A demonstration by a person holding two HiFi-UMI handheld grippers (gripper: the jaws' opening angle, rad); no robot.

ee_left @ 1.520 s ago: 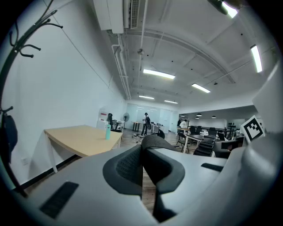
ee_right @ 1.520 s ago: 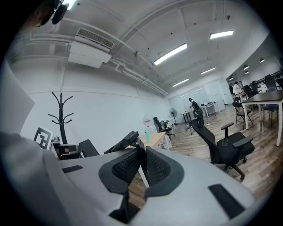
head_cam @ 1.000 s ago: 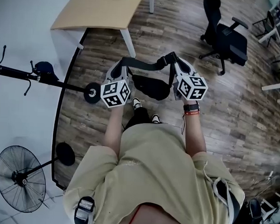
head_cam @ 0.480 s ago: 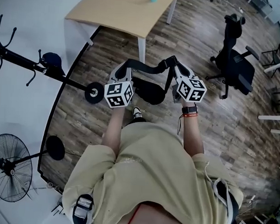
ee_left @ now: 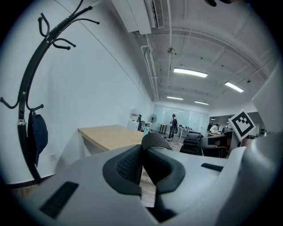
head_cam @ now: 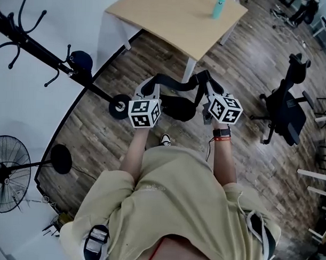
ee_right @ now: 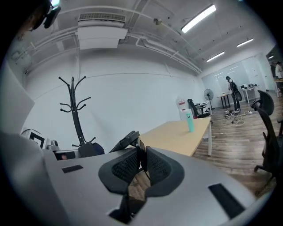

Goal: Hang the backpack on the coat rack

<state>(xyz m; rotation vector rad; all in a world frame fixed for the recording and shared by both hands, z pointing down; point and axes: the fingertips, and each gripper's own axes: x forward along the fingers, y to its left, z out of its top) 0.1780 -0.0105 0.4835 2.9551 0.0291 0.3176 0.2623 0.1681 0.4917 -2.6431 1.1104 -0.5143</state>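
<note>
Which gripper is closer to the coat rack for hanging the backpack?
Left, probably. The left gripper and right gripper are both shut on the backpack strap, but the coat rack stands on the person's left, so the left one has the shorter way to its hooks.

We are looking at an open-plan office. A black swivel office chair [head_cam: 285, 112] stands on the wood-plank floor [head_cam: 247, 172], and a pale wooden tabletop [head_cam: 177, 20] on white legs carries a teal bottle [head_cam: 218, 7]. Near the white wall we see a black coat rack [head_cam: 43, 52] and a pedestal fan [head_cam: 9, 175]. Overhead run strip lights [ee_left: 190, 72], exposed pipes [ee_left: 151, 70] and an air-conditioning unit [ee_right: 101, 32]. Farther back are more desks and chairs, with a person standing [ee_left: 173, 124] by a bright glass partition.
</note>
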